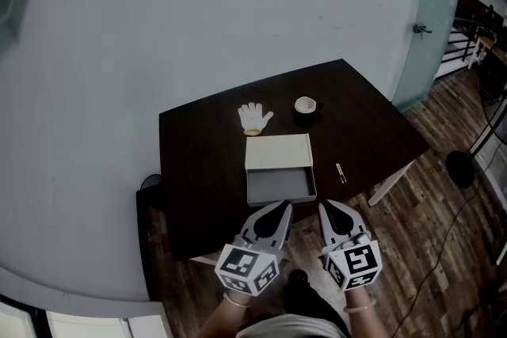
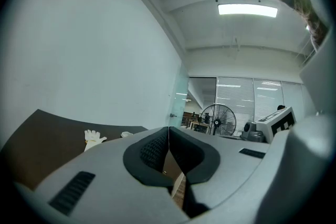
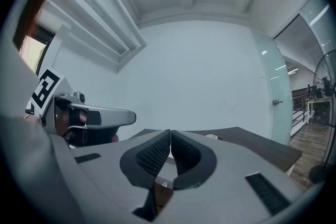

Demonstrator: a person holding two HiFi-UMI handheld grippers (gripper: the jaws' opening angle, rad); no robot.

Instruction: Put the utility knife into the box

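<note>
Dark brown rectangular wooden tabletop (image 1: 202, 150): it stands against a pale wall and carries all items listed below.

Flat rectangular box (image 1: 277, 153), cream cover and grey tray: it sits near the middle of the tabletop. The grey tray lies open at the side nearest me, and the cream cover lies behind it.

My left tongs (image 1: 283, 206), grey with black pads: they are held at the near edge of the tabletop, pointing at the box. The pads are pressed together with nothing between them.

My right tongs (image 1: 325, 206), same build: they are just beside the left pair. The pads are likewise together and hold nothing.

White fabric glove (image 1: 253, 119): it lies flat beyond the box, close to the cover's far edge.

Small round white cup (image 1: 305, 104): it stands upright to the right of the glove, apart from it.

Slim yellow utility knife (image 1: 341, 172): it lies on the bare tabletop to the right of the box, apart from it. It is outside the tray and neither pair of tongs touches it.
</note>
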